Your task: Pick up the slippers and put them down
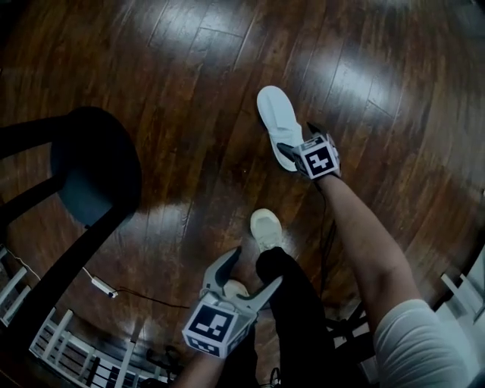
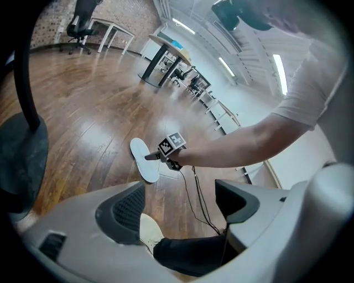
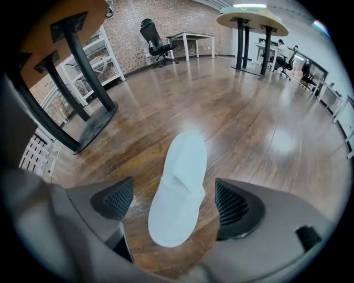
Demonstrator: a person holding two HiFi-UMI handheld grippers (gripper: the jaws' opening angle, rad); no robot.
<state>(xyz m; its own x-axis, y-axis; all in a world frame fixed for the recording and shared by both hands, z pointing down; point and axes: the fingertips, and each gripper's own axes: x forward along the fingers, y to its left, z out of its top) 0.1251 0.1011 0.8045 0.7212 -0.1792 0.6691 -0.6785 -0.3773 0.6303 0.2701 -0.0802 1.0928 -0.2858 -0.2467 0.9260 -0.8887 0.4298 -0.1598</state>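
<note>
Head view: a white fabric slipper (image 1: 274, 114) lies flat on the dark wooden floor (image 1: 189, 76), its near end at the right claw (image 1: 298, 139). The left claw (image 1: 256, 267) hangs well apart from it.

Left gripper view: the left claw is spread and empty, with the slipper far ahead.

Right gripper view: the right claw is spread, and the slipper lies between its jaws, clear of both.

One loose slipper (image 1: 274, 117), two tools (image 1: 258, 265) (image 1: 295, 136)

Floor (image 1: 189, 68): dark glossy wood planks, pale glare patches. Brick wall (image 3: 182, 14) at far end. Office chair (image 3: 154, 33) beside white desk (image 3: 196, 37), near wall. Round table (image 3: 251, 19) on dark legs, right of desk. Black pedestal base (image 1: 95, 163) on floor. White rack (image 3: 108, 47) at left. Ceiling strip lights (image 2: 279, 72) lit.
</note>
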